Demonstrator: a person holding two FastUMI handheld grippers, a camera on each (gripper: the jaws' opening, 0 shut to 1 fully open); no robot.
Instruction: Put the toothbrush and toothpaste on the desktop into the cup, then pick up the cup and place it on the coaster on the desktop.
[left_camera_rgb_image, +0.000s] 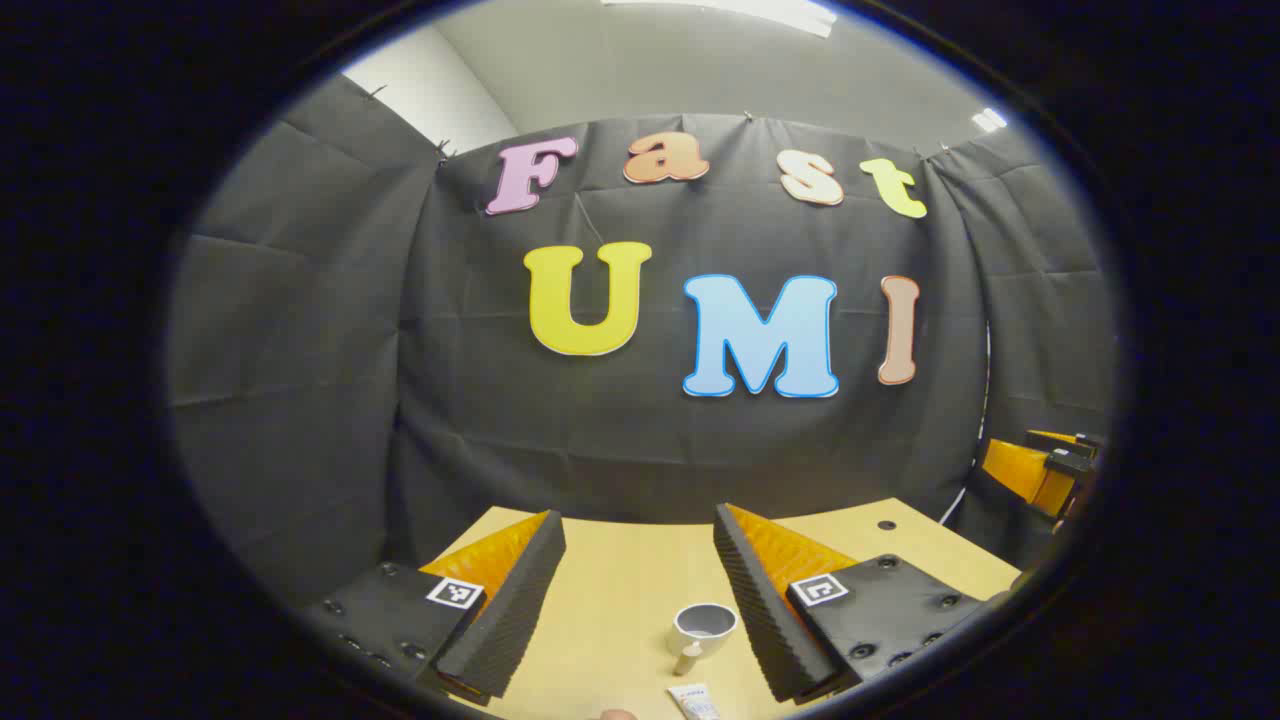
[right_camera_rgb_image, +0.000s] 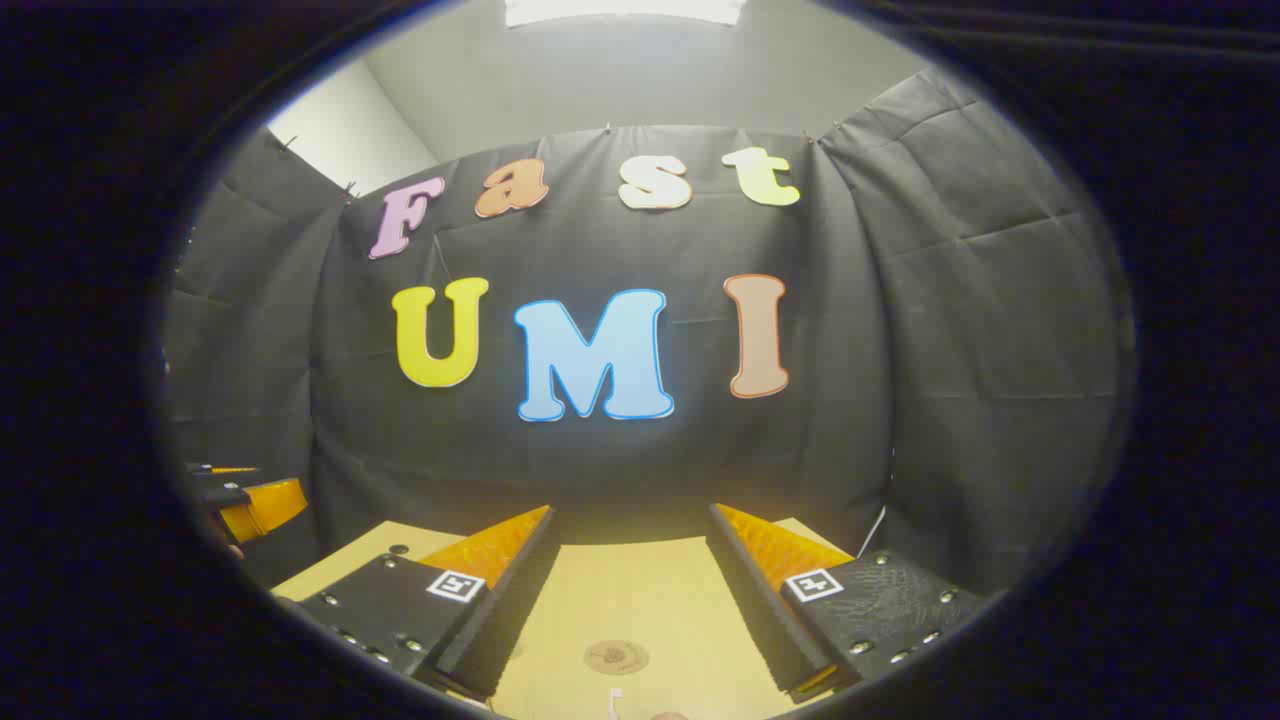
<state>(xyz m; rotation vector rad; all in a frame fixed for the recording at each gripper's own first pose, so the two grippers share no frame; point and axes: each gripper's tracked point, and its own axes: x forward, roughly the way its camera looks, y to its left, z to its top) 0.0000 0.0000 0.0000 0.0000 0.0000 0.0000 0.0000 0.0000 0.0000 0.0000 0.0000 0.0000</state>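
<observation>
In the left gripper view a white cup (left_camera_rgb_image: 703, 628) with a small handle stands upright on the wooden desktop (left_camera_rgb_image: 620, 580), low between my fingers and nearer the right one. Just below it lies the white end of a toothpaste tube (left_camera_rgb_image: 695, 702), cut off by the view's edge. My left gripper (left_camera_rgb_image: 640, 520) is held above the desk, open and with nothing in it. In the right gripper view a round brown coaster (right_camera_rgb_image: 616, 657) lies flat on the desktop (right_camera_rgb_image: 640, 590). A thin white toothbrush tip (right_camera_rgb_image: 615, 703) shows just below it. My right gripper (right_camera_rgb_image: 632, 512) is open and holds nothing.
The booth's black cloth wall rises behind the desk's far edge in both views. The other gripper (left_camera_rgb_image: 1045, 470) hangs off the desk's right side in the left gripper view, and its counterpart (right_camera_rgb_image: 245, 500) shows at the far left in the right gripper view.
</observation>
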